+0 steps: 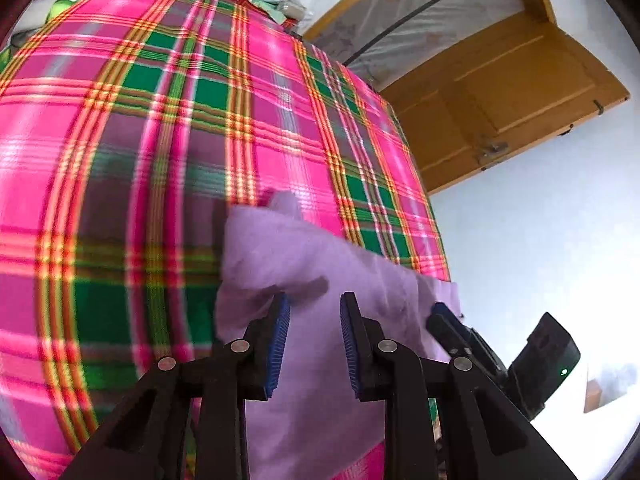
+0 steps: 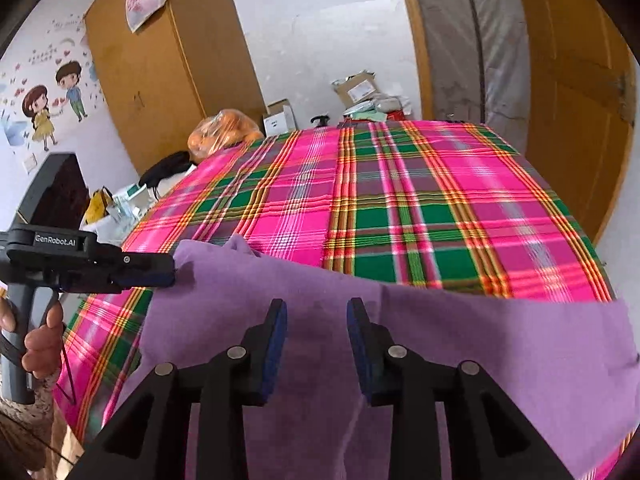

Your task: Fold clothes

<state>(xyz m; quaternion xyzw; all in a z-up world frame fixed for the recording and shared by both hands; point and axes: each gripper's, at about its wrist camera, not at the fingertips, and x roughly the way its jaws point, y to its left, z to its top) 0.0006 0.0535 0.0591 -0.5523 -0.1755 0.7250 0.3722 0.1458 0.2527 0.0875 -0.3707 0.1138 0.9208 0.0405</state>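
A lilac cloth lies over the near end of a bed covered by a pink and green plaid sheet. My left gripper hovers over the cloth's left part; its blue pads stand apart and flat cloth shows in the gap. In the right wrist view the left gripper sits at the lilac cloth's left corner. My right gripper is open above the cloth's middle, with nothing pressed between its pads. From the left wrist view the right gripper shows at the cloth's right edge.
A hand holds the left gripper's handle. A wooden door and a plastic-wrapped mattress stand beyond the plaid sheet. Cardboard boxes, an orange bag and a wardrobe lie at the far end.
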